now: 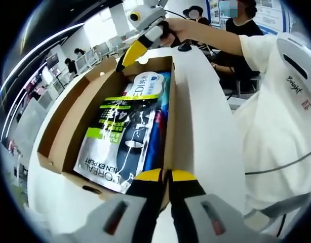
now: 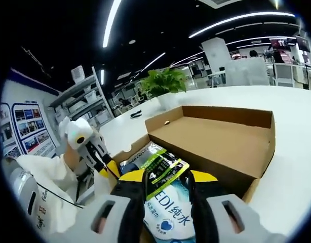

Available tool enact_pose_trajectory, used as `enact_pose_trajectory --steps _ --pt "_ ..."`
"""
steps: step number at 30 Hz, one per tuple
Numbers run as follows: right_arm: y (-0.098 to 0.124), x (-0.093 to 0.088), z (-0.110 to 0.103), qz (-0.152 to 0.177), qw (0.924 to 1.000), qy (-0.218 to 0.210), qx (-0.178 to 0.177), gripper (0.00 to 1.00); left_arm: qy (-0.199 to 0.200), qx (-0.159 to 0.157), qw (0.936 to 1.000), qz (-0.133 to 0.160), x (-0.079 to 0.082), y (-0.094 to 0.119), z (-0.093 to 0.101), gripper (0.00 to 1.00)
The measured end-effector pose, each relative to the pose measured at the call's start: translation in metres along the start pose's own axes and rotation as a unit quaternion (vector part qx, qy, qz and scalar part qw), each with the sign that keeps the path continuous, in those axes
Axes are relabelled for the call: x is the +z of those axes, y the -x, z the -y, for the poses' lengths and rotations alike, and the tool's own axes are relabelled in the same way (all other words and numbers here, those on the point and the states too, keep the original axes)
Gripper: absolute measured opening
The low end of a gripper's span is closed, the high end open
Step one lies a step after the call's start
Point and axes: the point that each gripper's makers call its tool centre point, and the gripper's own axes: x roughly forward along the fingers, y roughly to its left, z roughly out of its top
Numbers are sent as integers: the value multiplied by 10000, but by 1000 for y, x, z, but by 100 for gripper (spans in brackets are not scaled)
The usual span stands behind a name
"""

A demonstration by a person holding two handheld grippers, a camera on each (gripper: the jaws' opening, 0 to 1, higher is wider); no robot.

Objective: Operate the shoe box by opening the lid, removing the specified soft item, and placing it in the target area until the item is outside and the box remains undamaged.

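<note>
One step done as we read it: shoe box (image 1: pixel 69 131) lid open on desk (image 1: pixel 206 116). Left hand-held gripper (image 1: pixel 165 175) closed at box's 6 o'clock wall. Right hand-held gripper (image 2: pixel 167 177) clamps soft pouches (image 2: pixel 163 174), not yet out of box. Left: lift out, place at target.

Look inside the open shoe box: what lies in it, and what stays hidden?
Inside the box: a black-green sachet on top, a white pack and a blue packet beneath. Whatever lies under them is covered.
</note>
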Motion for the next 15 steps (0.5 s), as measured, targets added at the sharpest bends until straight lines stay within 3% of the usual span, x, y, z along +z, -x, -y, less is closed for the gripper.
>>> enact_pose_trajectory --steps 9,15 --pt "-4 -2 4 -136 9998 -42 -127 35 5 31 10000 -25 0 0 0 5" --pt "-7 -3 4 -144 9984 -545 34 35 -20 64 10000 -9 0 -1 1 5"
